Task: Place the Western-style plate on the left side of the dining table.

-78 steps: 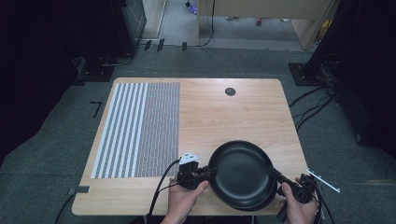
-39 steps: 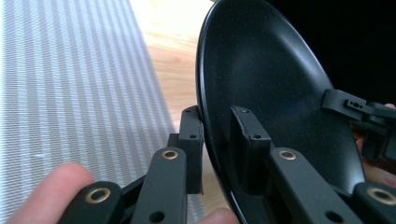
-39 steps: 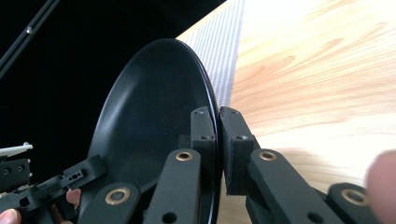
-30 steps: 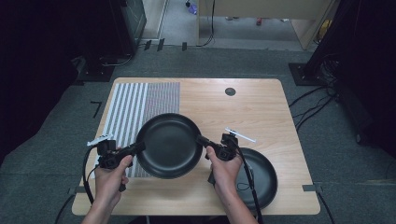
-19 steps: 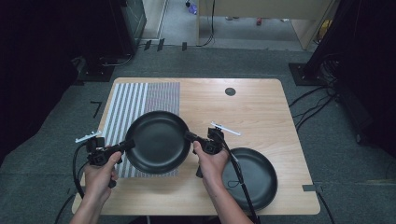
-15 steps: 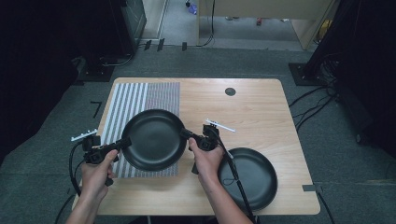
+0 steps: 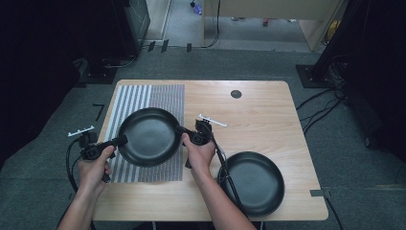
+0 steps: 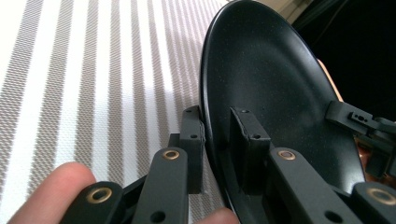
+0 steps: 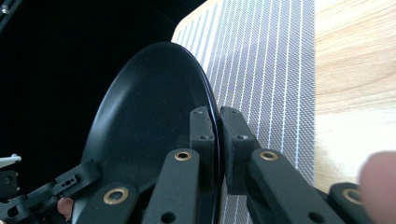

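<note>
High view
Pans counted: two black round pans are seen. The held pan (image 7: 149,136) is carried between the two tools; the second pan (image 7: 252,182) is set on the worktop, behind and to the right of the right tool, apart from it.
Left tool (image 7: 120,140): it is closed on the left rim of the held pan and is gripped by the left hand (image 7: 95,165).
Right tool (image 7: 181,131): it is closed on the right rim of the same pan and is gripped by the right hand (image 7: 198,153); a cable is trailed back from it past the second pan.
Mats counted: one striped mat (image 7: 165,98) is laid under and ahead of the held pan, between the two tools.
Worktop (image 7: 258,120): pale wood, with one small dark round disc (image 7: 236,94) well ahead of the right tool.
Room: grey carpet (image 7: 48,167) is seen round the worktop, with cables (image 7: 316,108) off to the right and dark equipment at both sides.

Left tool view
Left tool (image 8: 217,140): the rim of the held pan (image 8: 271,79) is clamped between its two pads, one pad outside and one inside the pan.
Mat: the striped mat (image 8: 93,70) is seen to the left of the jaws.
Far side: the right tool (image 8: 355,122) is seen on the opposite rim.

Right tool view
Right tool (image 9: 217,135): its pads are pressed on the rim of the held pan (image 9: 149,112), one on each face.
Surface: the striped mat (image 9: 271,70) and bare worktop (image 9: 355,60) are seen to the right of the jaws.
Far side: the left tool (image 9: 74,179) is seen at the opposite rim.
</note>
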The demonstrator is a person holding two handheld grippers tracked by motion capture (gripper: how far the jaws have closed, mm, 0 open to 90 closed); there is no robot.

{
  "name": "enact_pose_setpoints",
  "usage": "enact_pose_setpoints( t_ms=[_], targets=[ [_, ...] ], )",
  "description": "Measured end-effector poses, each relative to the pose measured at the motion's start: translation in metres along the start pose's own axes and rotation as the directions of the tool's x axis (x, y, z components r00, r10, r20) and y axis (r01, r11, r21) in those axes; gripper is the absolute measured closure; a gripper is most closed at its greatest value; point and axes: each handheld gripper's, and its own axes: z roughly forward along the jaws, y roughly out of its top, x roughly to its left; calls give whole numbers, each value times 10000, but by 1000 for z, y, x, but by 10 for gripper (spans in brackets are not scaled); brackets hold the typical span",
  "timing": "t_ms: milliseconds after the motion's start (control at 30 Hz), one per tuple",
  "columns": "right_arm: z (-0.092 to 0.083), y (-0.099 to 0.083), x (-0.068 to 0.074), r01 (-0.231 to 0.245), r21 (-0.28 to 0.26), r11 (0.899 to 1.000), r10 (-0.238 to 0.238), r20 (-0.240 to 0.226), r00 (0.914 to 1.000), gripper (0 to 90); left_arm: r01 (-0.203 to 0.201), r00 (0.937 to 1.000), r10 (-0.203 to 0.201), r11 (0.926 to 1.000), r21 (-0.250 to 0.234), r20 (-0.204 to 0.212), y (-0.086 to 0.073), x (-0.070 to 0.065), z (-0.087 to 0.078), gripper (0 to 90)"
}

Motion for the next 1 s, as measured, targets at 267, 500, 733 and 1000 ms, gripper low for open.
enact_pose_setpoints(
  t_ms=[267, 500, 733, 1000],
  targets=[
    [30, 0, -5, -117, -12, 9999, 117, 244, 9996, 846, 445, 9985, -444, 9990, 14, -305, 7, 18, 11, 770],
    [53, 6, -8, -206, -286, 9994, 224, 643, 9977, 842, 740, 9959, -737, 9972, 46, -527, 18, 31, 31, 769],
    [71, 7, -13, -404, -189, 9990, 420, 946, 9946, 843, 1032, 9919, -1026, 9947, 40, -754, 22, 43, 44, 766],
    [82, 8, -20, -292, -158, 9995, 309, 1262, 9915, 837, 1260, 9884, -1243, 9919, 149, -868, 24, 50, 58, 767]
  ],
)
